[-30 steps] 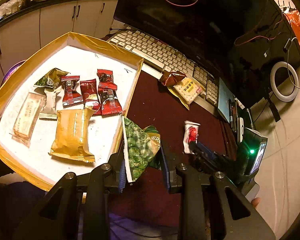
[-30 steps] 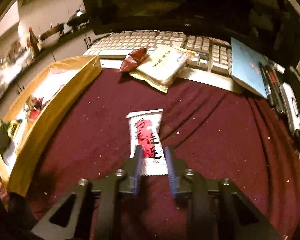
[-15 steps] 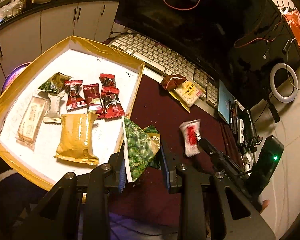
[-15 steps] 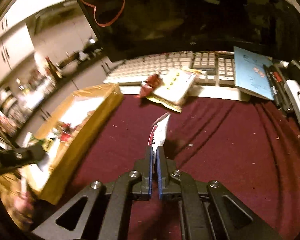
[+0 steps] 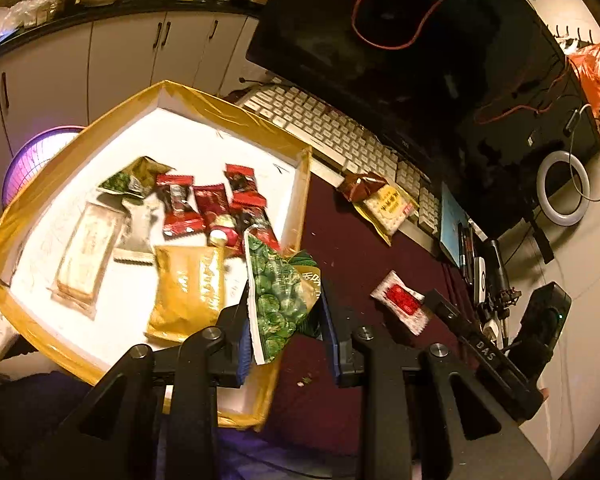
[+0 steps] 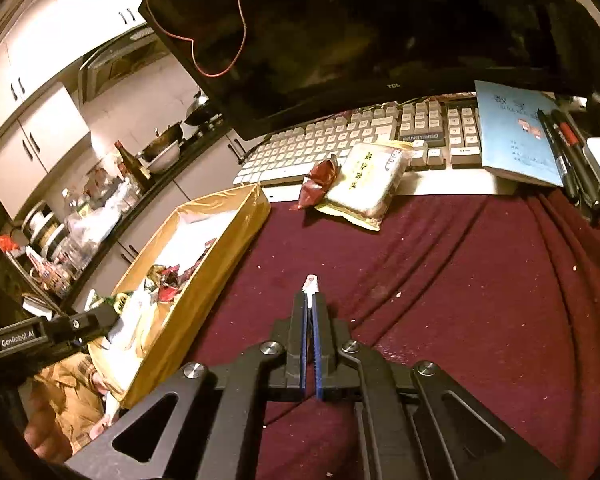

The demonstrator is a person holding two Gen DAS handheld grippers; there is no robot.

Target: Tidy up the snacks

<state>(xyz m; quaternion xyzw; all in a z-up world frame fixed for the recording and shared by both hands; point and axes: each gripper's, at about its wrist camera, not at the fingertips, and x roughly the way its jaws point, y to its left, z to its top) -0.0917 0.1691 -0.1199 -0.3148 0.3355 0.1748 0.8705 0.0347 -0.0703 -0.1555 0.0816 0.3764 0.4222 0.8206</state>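
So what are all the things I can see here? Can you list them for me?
Box: one, gold rim, white inside, on the left.
Snacks in box: about eight; red packets, gold pack, pale bar.
Green pea packet: one, in left hand-held gripper, over the box edge.
Red-and-white packet: one, pinched in right hand-held gripper, above the maroon cloth.
Yellow cracker pack, dark red packet: one each, by the keyboard.
Monitor: one, black.
Blue booklet, pens: far right.
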